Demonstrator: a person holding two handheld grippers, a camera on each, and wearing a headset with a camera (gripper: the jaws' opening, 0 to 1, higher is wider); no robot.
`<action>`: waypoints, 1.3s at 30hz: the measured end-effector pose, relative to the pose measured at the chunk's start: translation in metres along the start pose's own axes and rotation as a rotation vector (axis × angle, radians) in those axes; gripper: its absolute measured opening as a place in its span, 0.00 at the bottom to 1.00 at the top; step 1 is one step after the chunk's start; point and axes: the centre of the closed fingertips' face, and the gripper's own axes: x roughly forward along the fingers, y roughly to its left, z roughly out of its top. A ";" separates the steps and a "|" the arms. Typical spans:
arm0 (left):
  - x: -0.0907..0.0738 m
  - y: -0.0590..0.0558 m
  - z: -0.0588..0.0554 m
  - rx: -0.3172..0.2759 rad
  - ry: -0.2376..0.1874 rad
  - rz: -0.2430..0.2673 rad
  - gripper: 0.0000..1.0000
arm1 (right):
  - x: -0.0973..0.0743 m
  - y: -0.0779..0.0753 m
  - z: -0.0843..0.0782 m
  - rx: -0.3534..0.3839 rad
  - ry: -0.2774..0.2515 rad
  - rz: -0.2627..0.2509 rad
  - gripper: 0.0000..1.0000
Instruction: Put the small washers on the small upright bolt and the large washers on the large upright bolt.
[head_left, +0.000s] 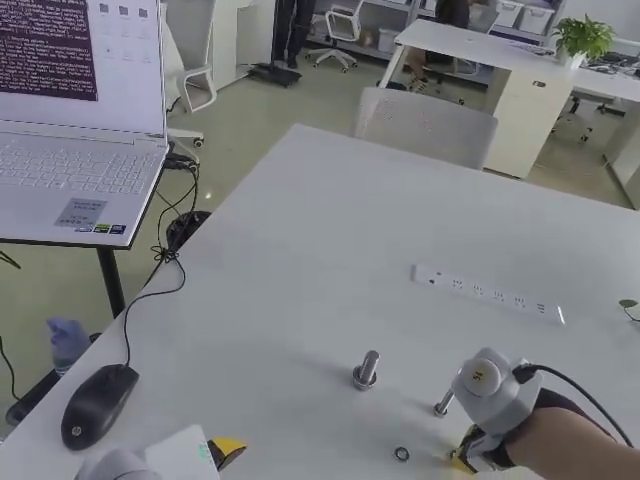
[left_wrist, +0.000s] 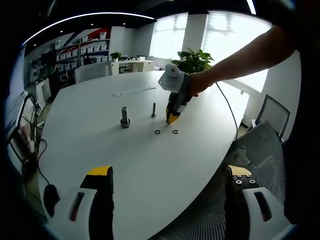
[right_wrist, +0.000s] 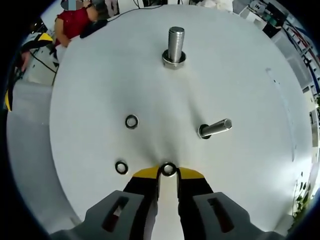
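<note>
The right gripper (right_wrist: 168, 176) pinches a washer (right_wrist: 168, 169) on the surface (right_wrist: 100, 75), lower centre of its own view, below the large bolt (right_wrist: 175, 45) and small bolt (right_wrist: 216, 128). The left gripper view shows the left gripper (left_wrist: 167, 174) with its jaws gaping wide.

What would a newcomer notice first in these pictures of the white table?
First comes the right hand-held gripper, low over the white table, its jaws closed on a washer. Just beyond it stand the large upright bolt and the small upright bolt. Two loose washers lie to the left of the hand-held gripper in the right gripper view.
</note>
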 end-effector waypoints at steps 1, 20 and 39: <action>0.000 0.000 0.000 -0.001 -0.002 0.002 0.93 | 0.000 0.000 0.000 -0.001 0.000 0.000 0.14; -0.001 0.002 -0.006 -0.026 0.010 0.017 0.99 | -0.001 0.001 -0.002 -0.004 0.004 -0.009 0.13; -0.001 0.009 -0.001 -0.030 0.007 0.032 1.00 | -0.023 -0.014 -0.001 0.014 0.004 -0.007 0.13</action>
